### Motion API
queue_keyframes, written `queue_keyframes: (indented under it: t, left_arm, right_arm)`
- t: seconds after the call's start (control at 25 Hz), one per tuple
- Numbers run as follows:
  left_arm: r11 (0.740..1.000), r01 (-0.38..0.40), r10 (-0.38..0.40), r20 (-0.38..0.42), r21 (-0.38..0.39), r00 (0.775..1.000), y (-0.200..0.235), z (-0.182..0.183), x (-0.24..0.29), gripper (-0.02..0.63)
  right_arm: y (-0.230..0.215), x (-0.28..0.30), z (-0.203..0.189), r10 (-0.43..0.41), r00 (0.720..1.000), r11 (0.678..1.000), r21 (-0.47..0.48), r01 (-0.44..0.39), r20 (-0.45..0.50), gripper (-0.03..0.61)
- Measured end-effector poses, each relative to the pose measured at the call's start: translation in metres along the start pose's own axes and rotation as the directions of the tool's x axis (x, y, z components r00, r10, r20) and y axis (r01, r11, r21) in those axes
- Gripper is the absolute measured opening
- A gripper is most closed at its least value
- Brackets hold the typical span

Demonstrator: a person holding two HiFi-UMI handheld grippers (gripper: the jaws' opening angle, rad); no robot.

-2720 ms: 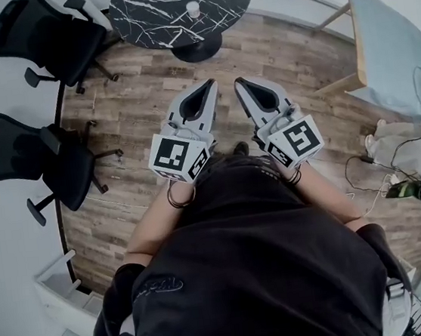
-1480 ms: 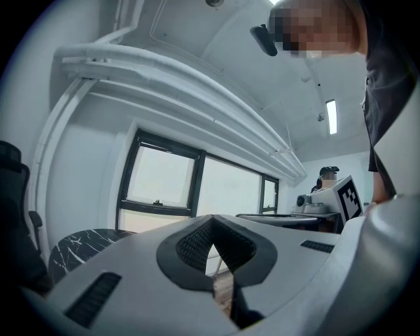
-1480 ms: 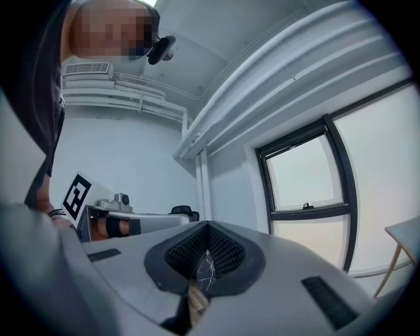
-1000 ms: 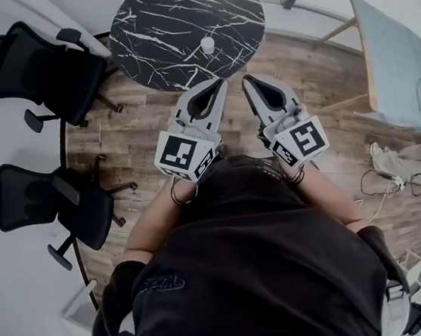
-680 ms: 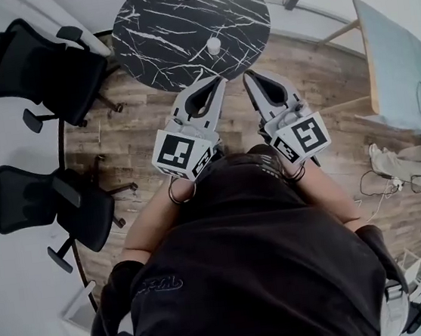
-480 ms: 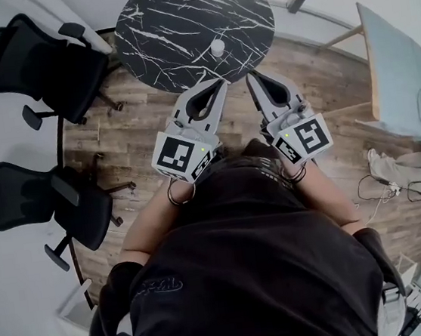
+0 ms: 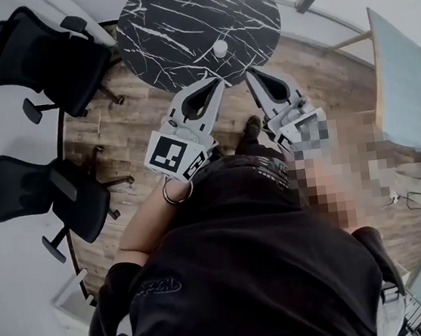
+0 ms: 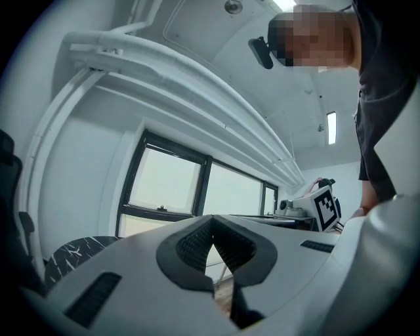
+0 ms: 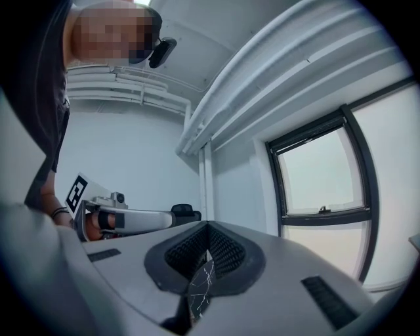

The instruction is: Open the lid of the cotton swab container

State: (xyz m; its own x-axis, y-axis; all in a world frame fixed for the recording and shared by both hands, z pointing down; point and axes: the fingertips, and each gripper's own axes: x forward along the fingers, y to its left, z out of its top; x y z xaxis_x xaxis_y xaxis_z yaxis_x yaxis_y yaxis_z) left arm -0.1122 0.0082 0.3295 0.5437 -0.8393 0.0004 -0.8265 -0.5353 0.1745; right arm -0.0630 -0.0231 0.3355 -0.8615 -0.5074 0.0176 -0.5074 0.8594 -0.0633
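A small white cotton swab container [image 7: 219, 47] stands near the front edge of a round black marble table [image 7: 176, 15] in the head view. My left gripper [image 7: 219, 82] and right gripper [image 7: 251, 74] are held side by side, level, a little short of the table's edge. Both are shut with nothing between their jaws. The left gripper view shows its jaws [image 8: 211, 220] closed against a window. In the right gripper view the closed jaws [image 9: 208, 227] leave a slit, and a strip of the marble table [image 9: 199, 289] shows through it. The container is in neither gripper view.
Two black office chairs [image 7: 40, 55] [image 7: 35, 194] stand on the wood floor at the left. A pale blue table [image 7: 407, 86] is at the right, with cables [image 7: 408, 196] on the floor beside it. White walls and windows lie ahead.
Both grippers have moved forward toward the marble table, still shut and empty. The table and container now sit closer to the fingertips.
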Motion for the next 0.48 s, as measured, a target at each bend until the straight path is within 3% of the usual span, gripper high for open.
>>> queue_keyframes:
  t: [0.48]
  left_arm:
    - [0.998,-0.02,0.022,-0.024,0.06,0.999,0.022,-0.019,0.061,0.008]
  right_arm:
    - [-0.066,0.013,-0.012,0.174,0.984,0.985,-0.002,-0.174,-0.033,0.022]
